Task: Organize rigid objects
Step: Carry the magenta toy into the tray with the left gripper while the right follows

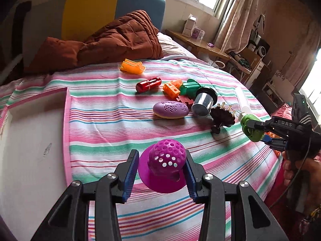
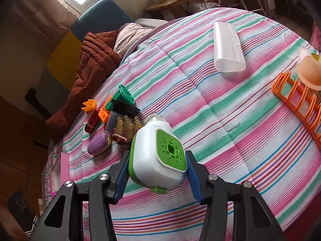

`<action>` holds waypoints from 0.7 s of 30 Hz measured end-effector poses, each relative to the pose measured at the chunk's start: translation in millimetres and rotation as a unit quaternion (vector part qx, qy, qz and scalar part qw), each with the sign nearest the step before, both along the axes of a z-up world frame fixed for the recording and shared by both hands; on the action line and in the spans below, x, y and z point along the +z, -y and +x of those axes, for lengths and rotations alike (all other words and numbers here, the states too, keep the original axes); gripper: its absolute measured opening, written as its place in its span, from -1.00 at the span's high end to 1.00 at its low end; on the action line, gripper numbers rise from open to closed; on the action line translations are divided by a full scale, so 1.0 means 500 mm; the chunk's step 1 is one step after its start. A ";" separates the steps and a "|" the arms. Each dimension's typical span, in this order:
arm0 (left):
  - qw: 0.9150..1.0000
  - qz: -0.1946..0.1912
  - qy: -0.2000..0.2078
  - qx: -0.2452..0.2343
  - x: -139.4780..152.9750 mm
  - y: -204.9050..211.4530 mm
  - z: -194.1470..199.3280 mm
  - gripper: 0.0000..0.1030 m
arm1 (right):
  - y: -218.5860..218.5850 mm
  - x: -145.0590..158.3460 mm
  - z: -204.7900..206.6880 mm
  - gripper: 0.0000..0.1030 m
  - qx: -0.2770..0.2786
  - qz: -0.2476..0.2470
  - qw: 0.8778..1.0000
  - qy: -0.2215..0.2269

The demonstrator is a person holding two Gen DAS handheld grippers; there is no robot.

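At the far left of my left wrist view lies the pink-rimmed white box (image 1: 34, 140), flat on the striped bed (image 1: 112, 124), its open inside facing up. To its right, just ahead of me, my left claw (image 1: 161, 170) pinches the purple perforated dome (image 1: 165, 158), pads pressed to either side of the cap while its flat brim tilts toward the camera. The box lies to the left of this claw and near it, so I judge my left hand is the one to carry the dome across; that leftward swing is what the move turns on.

Further right, the loose toys cluster mid-bed: the red capsule (image 1: 148, 84), the purple oval case (image 1: 170, 110). At the right edge, my right claw (image 2: 156, 170) grips the green and white device (image 2: 158, 156) across its body, off the sheet, well apart from the box.
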State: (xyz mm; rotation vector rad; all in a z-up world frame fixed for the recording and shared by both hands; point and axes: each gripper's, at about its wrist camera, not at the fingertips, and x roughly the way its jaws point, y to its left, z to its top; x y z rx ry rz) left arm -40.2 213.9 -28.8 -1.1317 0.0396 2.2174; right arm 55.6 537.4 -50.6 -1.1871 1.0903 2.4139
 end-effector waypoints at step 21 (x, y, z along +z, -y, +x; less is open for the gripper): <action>0.977 -0.076 0.007 0.201 -0.050 0.324 -0.255 0.15 | 0.053 0.061 -0.009 -0.02 0.057 -0.012 0.993 -0.098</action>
